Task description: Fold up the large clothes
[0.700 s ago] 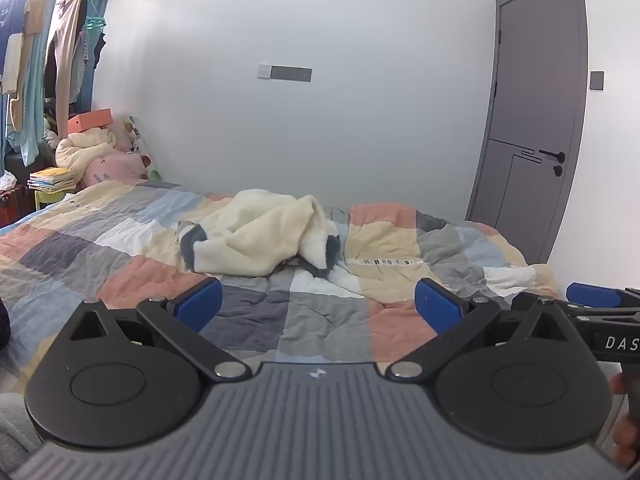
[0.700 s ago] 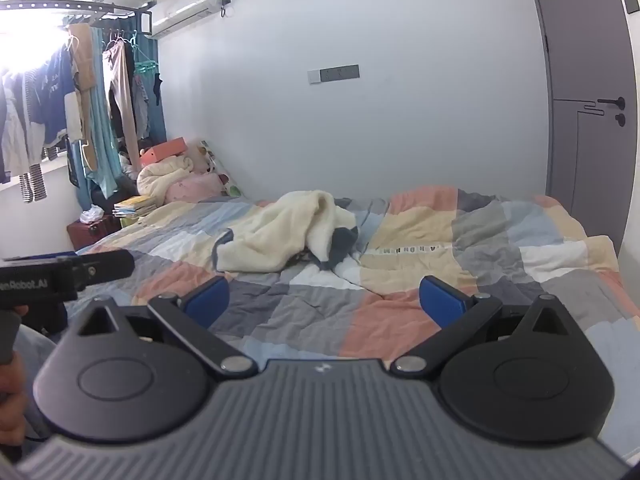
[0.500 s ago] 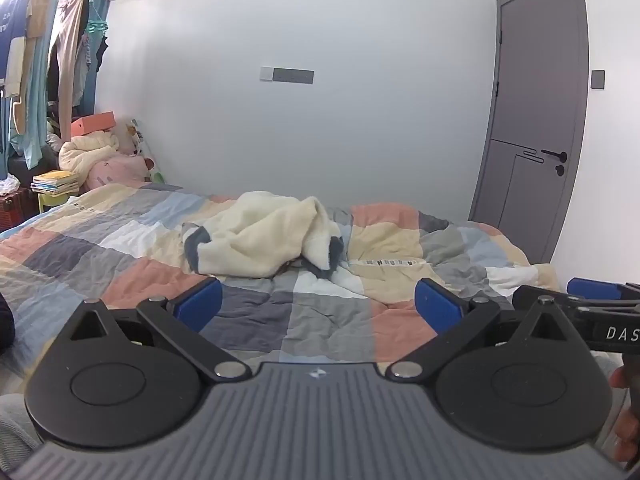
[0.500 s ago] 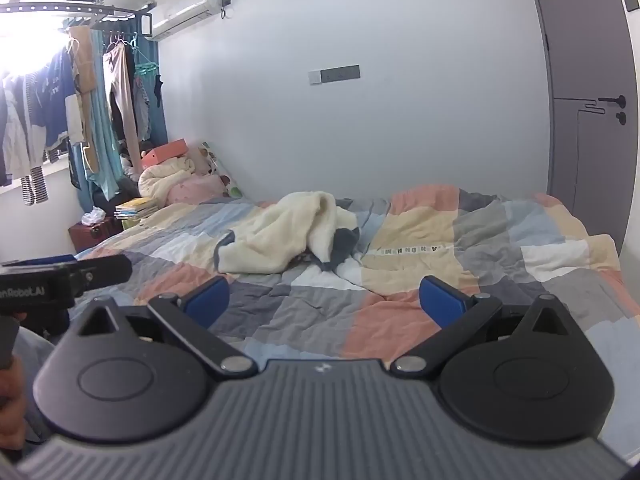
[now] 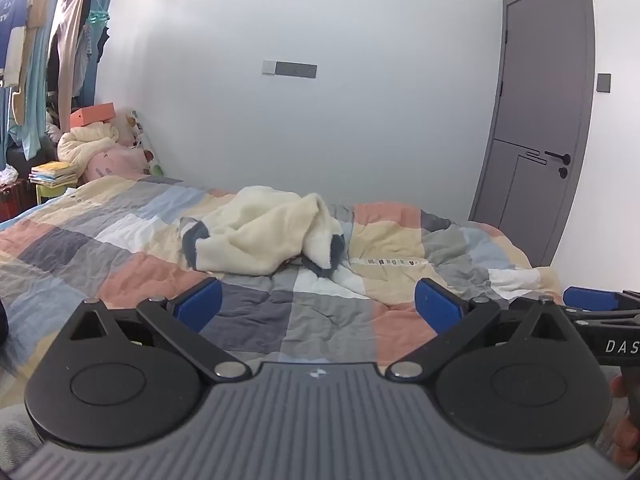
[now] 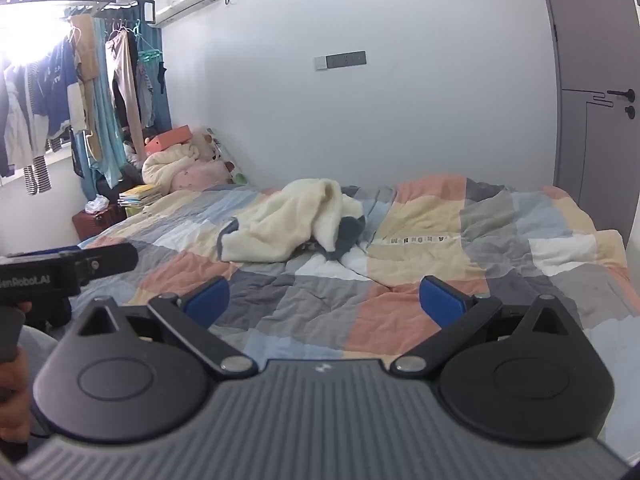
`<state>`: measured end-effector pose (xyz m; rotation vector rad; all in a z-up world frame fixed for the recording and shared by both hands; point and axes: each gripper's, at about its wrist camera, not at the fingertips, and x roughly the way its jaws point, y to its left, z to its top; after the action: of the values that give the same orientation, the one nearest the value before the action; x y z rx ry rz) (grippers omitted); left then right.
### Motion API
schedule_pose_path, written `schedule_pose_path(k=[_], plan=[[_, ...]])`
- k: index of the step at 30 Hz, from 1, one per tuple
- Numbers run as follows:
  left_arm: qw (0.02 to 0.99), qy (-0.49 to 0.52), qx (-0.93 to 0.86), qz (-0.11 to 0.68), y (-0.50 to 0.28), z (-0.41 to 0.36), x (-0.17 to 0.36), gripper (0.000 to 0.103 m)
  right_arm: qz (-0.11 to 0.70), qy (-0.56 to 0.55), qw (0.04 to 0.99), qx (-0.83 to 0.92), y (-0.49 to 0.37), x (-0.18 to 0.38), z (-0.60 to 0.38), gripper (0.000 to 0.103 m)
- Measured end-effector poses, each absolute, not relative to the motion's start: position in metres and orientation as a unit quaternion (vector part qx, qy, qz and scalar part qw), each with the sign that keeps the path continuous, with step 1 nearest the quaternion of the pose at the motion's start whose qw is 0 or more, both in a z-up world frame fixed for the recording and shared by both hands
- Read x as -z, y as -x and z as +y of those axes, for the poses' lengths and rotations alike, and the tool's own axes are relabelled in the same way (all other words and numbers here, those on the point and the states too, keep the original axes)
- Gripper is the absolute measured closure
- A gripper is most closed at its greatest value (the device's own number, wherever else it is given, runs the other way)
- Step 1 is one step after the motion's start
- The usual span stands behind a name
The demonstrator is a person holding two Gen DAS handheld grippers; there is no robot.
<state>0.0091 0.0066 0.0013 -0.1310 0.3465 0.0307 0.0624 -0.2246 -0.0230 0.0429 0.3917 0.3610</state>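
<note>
Cream fleece, a large garment [image 5: 264, 236] with dark grey cuffs, lies crumpled in a heap near the middle of the bed [image 5: 120, 280], toward its far edge by the wall, on a patchwork quilt [image 6: 420, 312] of peach, grey, blue and yellow squares. Left gripper [image 5: 318, 306] hangs over the bed's near edge, its blue pads spread as wide as they go, nothing between them. Right gripper [image 6: 326, 300] is likewise wide open and empty, well short of the garment.
</note>
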Motion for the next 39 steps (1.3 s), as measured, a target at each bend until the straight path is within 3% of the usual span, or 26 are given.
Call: schedule_pose_path(k=[15, 39], plan=[[0.982, 0.063, -0.025, 0.174, -0.024, 0.016, -0.001, 0.000, 0.209, -0.017, 0.963, -0.173, -0.074, 0.032, -0.220, 0.000], [0.970, 0.084, -0.022, 0.227, -0.088, 0.038, 0.042, 0.000, 0.254, -0.023, 0.953, -0.161, -0.129, 0.062, -0.209, 0.000]])
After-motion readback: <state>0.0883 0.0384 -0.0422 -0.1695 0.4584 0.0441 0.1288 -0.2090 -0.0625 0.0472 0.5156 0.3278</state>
